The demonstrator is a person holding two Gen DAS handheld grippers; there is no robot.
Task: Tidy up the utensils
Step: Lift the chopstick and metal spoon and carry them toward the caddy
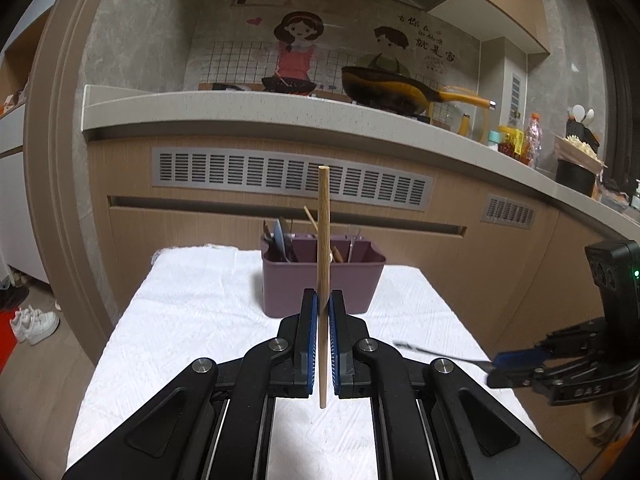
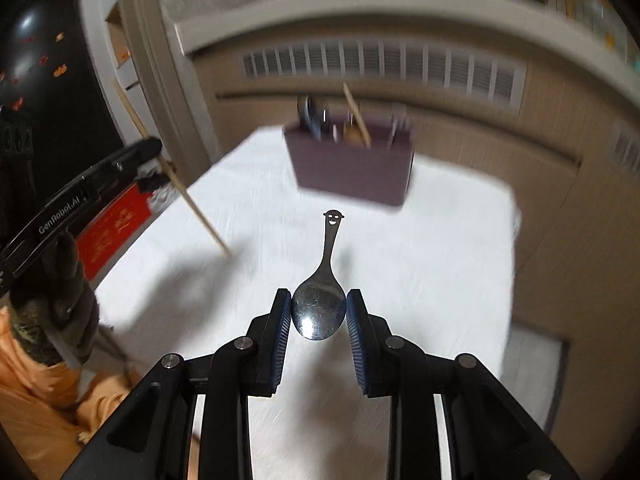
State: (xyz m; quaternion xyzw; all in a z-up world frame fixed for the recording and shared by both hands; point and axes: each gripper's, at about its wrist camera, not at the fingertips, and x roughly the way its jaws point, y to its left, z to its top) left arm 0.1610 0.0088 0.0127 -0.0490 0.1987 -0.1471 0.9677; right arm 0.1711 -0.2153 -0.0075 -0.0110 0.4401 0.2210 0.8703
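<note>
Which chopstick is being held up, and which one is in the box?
The long upright chopstick is clamped in the left gripper. The other chopstick leans inside the purple box.

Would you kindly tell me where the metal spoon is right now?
The metal spoon with a smiley handle is in the right gripper, bowl between its fingers, above the white cloth, short of the purple utensil caddy.

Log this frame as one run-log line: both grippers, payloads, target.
left gripper: shut on chopstick, upright | right gripper: shut on spoon, bowl between jaws | target: purple caddy on white cloth, partly filled
</note>
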